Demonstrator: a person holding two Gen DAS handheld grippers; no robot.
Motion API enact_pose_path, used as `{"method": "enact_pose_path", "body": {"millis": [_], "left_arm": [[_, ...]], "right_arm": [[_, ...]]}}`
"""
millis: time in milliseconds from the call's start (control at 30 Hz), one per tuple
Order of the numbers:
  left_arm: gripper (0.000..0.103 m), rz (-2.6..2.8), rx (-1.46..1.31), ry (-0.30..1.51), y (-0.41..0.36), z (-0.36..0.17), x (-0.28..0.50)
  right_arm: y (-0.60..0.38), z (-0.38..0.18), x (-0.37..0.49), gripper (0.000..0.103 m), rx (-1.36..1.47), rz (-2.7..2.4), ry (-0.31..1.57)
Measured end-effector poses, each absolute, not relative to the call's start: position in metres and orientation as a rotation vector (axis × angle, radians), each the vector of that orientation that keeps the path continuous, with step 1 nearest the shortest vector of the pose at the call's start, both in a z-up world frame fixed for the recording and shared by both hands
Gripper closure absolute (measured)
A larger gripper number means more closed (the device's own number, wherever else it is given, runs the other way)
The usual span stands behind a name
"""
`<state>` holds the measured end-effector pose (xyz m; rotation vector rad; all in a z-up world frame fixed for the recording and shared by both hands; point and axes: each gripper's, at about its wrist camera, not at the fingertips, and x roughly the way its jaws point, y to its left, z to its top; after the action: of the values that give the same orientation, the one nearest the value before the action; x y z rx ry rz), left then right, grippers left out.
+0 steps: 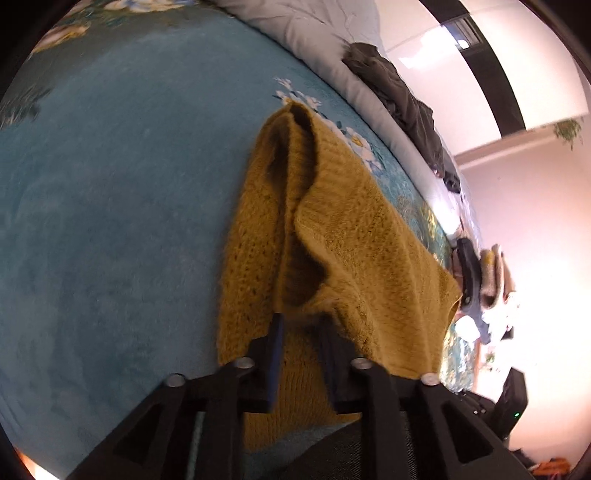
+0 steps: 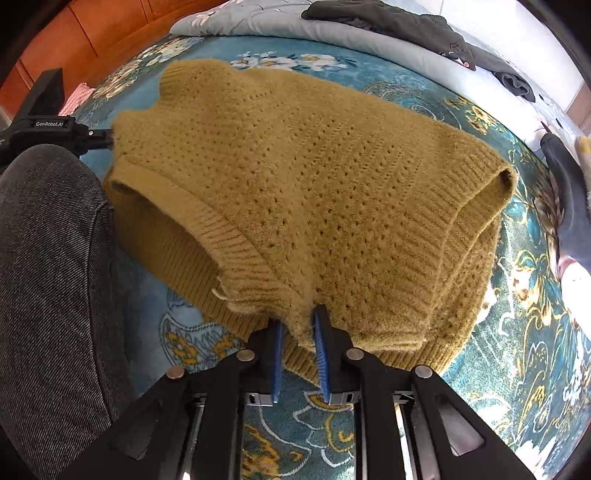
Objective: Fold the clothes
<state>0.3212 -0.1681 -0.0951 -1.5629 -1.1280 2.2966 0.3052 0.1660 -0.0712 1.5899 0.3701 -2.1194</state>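
A mustard-yellow knitted sweater [image 2: 314, 184] hangs stretched over a teal flowered carpet [image 2: 517, 332]. My right gripper [image 2: 298, 320] is shut on the sweater's near ribbed edge, with fabric bunched between the blue pads. My left gripper [image 1: 301, 319] is shut on another edge of the same sweater [image 1: 332, 229], which drapes ahead of it in a deep fold. The left gripper's body also shows in the right wrist view [image 2: 48, 122], at the sweater's far left corner.
A person's leg in dark jeans [image 2: 48, 277] is at the left. A grey quilt [image 2: 332, 33] with dark clothes [image 2: 406, 22] lies beyond the carpet. A wooden cabinet [image 2: 92, 33] stands at the back left. Another garment [image 2: 565, 192] lies at the right edge.
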Motion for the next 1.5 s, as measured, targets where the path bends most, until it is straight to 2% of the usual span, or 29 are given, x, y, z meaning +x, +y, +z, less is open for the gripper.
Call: {"method": "enact_pose_path", "body": {"millis": [33, 167, 267, 433, 500, 767, 900, 933, 1000, 1067, 1167, 1233, 1333, 1500], "left_arm": [[0.057, 2.289, -1.552, -1.170, -0.171, -0.094, 0.325], [0.041, 2.236, -1.502, -1.318, -0.178, -0.094, 0.339], [0.041, 2.213, -1.541, -1.333, -0.178, -0.100, 0.336], [0.041, 2.164, -1.623, -1.337, -0.172, -0.111, 0.327], [0.040, 2.143, -1.657, -1.330, -0.168, -0.116, 0.320], [0.041, 2.120, -1.707, -1.315, -0.165, -0.118, 0.301], [0.043, 2.137, -1.739, -1.283, -0.160, -0.118, 0.290], [0.047, 2.142, -1.743, -1.277, -0.160, -0.118, 0.288], [0.056, 2.160, -1.733, -1.266, -0.159, -0.116, 0.288], [0.073, 2.173, -1.754, -1.252, -0.159, -0.115, 0.287], [0.085, 2.187, -1.791, -1.242, -0.159, -0.116, 0.287], [0.089, 2.198, -1.779, -1.231, -0.158, -0.113, 0.289], [0.090, 2.199, -1.767, -1.161, -0.152, -0.105, 0.289], [0.091, 2.189, -1.690, -0.985, -0.147, -0.085, 0.302]], "right_arm": [[0.168, -0.070, 0.306, 0.079, 1.591, -2.115, 0.362], [0.194, -0.057, 0.314, 0.062, 1.598, -2.134, 0.273], [0.228, -0.055, 0.315, 0.060, 1.631, -2.187, 0.049], [0.277, -0.077, 0.307, 0.060, 1.711, -2.175, -0.532], [0.285, -0.087, 0.304, 0.060, 1.703, -2.147, -0.704], [0.297, -0.104, 0.297, 0.060, 1.689, -2.095, -0.999], [0.304, -0.110, 0.294, 0.060, 1.680, -2.068, -1.117], [0.306, -0.111, 0.293, 0.060, 1.677, -2.060, -1.147], [0.309, -0.113, 0.292, 0.060, 1.671, -2.045, -1.205], [0.309, -0.114, 0.290, 0.060, 1.664, -2.040, -1.232], [0.309, -0.116, 0.288, 0.060, 1.663, -2.047, -1.249], [0.310, -0.118, 0.288, 0.063, 1.667, -2.044, -1.292], [0.309, -0.116, 0.283, 0.086, 1.678, -2.056, -1.279], [0.309, -0.090, 0.271, 0.089, 1.598, -2.099, -1.189]]}}
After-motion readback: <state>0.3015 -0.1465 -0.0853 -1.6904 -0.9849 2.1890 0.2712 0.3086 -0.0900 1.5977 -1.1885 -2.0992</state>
